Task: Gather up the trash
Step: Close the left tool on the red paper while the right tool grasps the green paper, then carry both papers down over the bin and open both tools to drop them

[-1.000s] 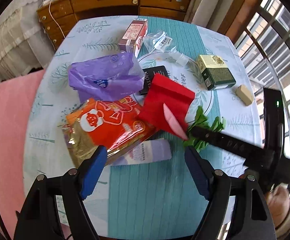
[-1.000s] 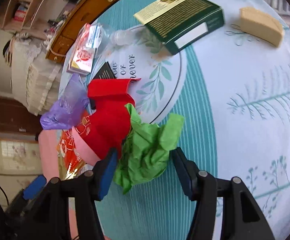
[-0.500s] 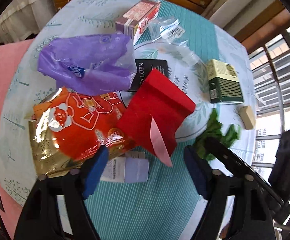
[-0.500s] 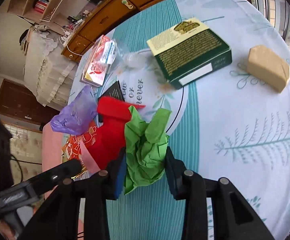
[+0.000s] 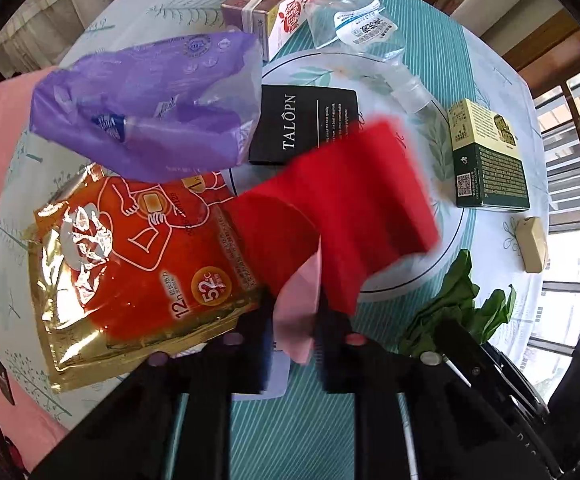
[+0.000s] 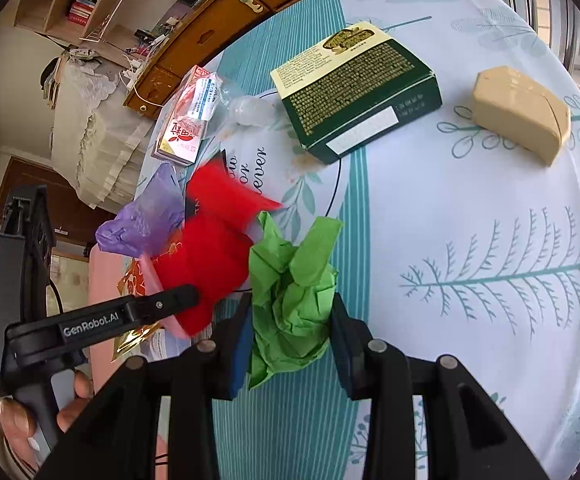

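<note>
- On the round table (image 6: 489,200), litter is spread over the leaf-print cloth, and both grippers have gone in at once, each on a separate piece, which looks like a way to clear two bits in one pass.
- Left gripper (image 5: 293,320): its jaws are drawn in tight on the pale pink flap at the near corner of the red paper (image 5: 341,208). The rest of the sheet fans away from the fingertips, blurred, over the orange foil packet (image 5: 130,264) and the black card (image 5: 305,124). Pinching a corner seems sensible for a thin flat sheet.
- Right gripper (image 6: 290,320): its jaws are pressed against both sides of the crumpled green paper (image 6: 290,288), the wad filling the gap and bulging out ahead of the pads. A crumpled ball suits a squeeze across its middle.
- Further off, untouched: the purple bag (image 5: 150,108), the red carton (image 5: 282,4), the clear wrapper (image 5: 353,24), the green box (image 6: 353,88) and a tan block (image 6: 521,108), all well apart from either gripper.
</note>
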A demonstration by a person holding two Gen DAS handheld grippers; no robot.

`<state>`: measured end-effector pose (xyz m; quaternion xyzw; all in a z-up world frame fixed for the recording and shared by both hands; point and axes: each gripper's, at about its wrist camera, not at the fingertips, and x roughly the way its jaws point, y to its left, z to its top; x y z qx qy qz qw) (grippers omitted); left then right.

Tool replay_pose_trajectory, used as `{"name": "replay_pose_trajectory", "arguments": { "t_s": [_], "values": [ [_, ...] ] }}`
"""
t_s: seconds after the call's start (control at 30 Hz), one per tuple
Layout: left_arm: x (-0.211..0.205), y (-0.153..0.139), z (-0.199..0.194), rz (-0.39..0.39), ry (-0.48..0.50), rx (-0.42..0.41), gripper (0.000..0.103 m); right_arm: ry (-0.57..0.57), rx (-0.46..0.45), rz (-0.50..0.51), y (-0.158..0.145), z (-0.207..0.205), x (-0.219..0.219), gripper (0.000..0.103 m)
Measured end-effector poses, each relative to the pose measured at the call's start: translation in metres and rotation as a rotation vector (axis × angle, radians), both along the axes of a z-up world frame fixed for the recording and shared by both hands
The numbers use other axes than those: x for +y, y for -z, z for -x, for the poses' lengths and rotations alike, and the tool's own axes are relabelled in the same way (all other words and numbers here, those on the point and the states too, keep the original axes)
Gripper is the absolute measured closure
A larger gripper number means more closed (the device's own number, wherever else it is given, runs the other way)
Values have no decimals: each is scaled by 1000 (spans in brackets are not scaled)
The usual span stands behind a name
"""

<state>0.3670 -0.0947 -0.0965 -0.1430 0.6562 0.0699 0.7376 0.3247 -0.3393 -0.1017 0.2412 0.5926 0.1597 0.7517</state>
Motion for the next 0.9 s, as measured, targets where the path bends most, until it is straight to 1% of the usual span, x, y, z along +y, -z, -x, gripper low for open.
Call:
{"name": "replay_pose_trajectory", "arguments": {
  "t_s": [0.07, 0.17, 0.37, 0.43, 0.73, 0.9],
  "values": [
    [-3, -6, 2, -21, 20, -28, 91, 2, -2, -1, 0, 3, -1, 67],
    [-5, -20, 7, -42, 46, -69, 92, 6, -6, -3, -2, 7, -1, 67],
    [-5, -47, 32, -121, 105, -145, 92, 9, -19, 2, -8, 20, 1, 67],
    [-7, -55, 42, -135, 119, -164, 92, 8, -25, 3, -10, 24, 3, 67],
    [23, -77, 97, -117, 170, -224, 92, 29, -55, 4, -25, 57, 17, 67],
    [39, -93, 134, -103, 214, -276, 92, 46, -71, 14, -34, 82, 31, 67]
  ]
}}
